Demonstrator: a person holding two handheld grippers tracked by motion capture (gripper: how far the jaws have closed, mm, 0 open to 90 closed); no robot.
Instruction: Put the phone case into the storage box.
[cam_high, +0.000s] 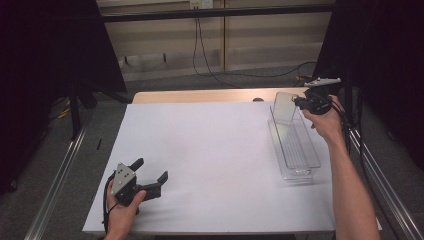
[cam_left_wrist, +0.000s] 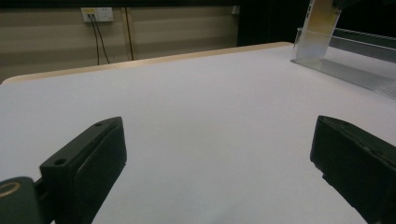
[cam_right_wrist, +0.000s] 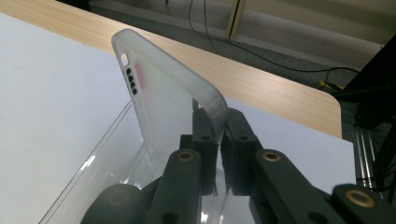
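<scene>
Our right gripper (cam_right_wrist: 218, 140) pinches the see-through phone case (cam_right_wrist: 163, 93) tight, at the upper right of the high view, standing it in the far end of the clear tray (cam_high: 300, 150). Our left gripper (cam_high: 150, 172) waits wide open and empty, lower left, on the white table (cam_high: 210, 150).

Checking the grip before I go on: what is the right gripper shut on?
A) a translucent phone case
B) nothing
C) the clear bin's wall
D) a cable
A: in the right gripper view the right gripper pinches the phone case's edge above the bin.
</scene>
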